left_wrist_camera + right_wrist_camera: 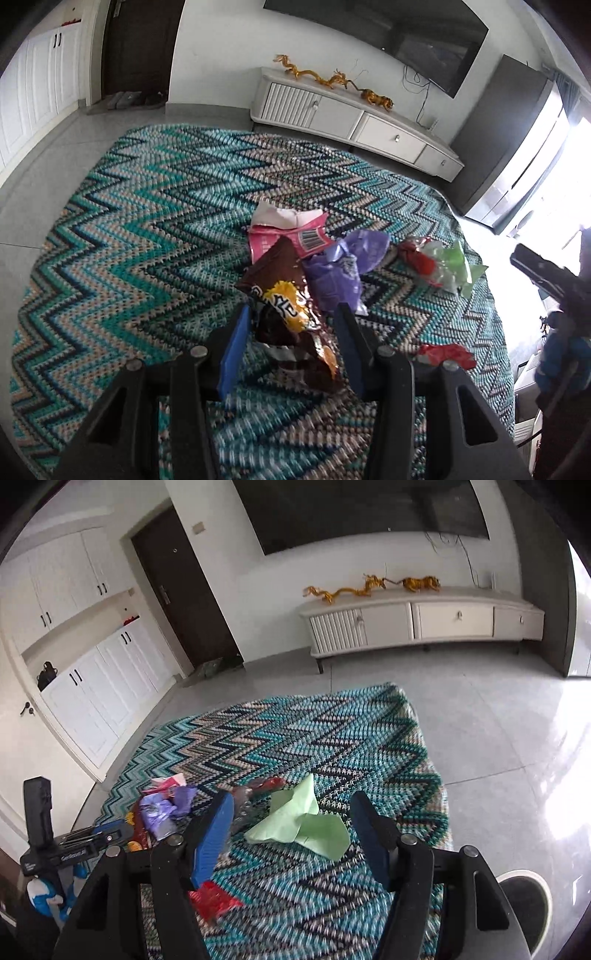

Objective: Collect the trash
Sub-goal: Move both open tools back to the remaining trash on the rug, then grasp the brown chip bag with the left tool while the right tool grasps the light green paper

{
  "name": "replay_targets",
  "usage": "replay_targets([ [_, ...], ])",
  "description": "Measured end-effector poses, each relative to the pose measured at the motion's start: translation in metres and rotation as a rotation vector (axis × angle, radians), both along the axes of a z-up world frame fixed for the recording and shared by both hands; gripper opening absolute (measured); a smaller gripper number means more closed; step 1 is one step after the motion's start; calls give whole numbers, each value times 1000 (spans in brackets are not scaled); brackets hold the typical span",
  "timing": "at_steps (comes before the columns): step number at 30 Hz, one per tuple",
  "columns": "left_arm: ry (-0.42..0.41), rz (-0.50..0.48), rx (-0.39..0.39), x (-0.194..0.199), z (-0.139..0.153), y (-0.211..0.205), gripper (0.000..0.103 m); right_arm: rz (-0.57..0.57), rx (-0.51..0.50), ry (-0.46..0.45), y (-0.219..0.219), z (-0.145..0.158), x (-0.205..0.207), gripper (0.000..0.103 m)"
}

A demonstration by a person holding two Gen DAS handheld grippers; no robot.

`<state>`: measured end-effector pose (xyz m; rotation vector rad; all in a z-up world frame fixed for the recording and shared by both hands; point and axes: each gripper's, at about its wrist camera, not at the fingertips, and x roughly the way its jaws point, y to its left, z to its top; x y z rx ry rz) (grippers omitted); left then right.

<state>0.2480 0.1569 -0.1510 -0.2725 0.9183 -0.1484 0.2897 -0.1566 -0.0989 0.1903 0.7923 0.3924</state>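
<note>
Wrappers lie on a teal zigzag rug. My left gripper is open, its jaws on either side of a brown and yellow snack bag. Beyond the bag lie a pink wrapper, a purple wrapper, a red and green wrapper and a small red scrap. My right gripper is open and empty, low over the rug, with the light green wrapper between its jaws. The red scrap lies under its left finger. The purple wrapper lies to the left.
A white TV cabinet with gold dragon figures stands against the far wall under a TV. Grey tile floor surrounds the rug. White cupboards and a dark door are at left. A shoe shows at lower right.
</note>
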Motion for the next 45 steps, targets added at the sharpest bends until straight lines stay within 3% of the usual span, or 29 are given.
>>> replay_targets([
  [11,20,-37,14,4,-19,-13,45,38,11,121,13,-54,38,68],
  [16,27,-40,26,1,-20,-21,44,57,11,133,14,-63,30,55],
  [18,28,-39,28,-2,-21,-23,44,57,17,128,12,-60,27,43],
  [24,15,-11,-8,-17,-22,-22,32,62,25,109,5,-53,5,37],
  [27,3,-4,-14,-25,-18,-23,27,63,43,92,2,-46,-11,37],
  [35,-46,9,-36,-64,3,-17,26,77,105,45,-4,-12,-59,37],
  [45,-190,-28,-93,-122,58,-21,26,105,181,-48,-27,38,-153,37],
])
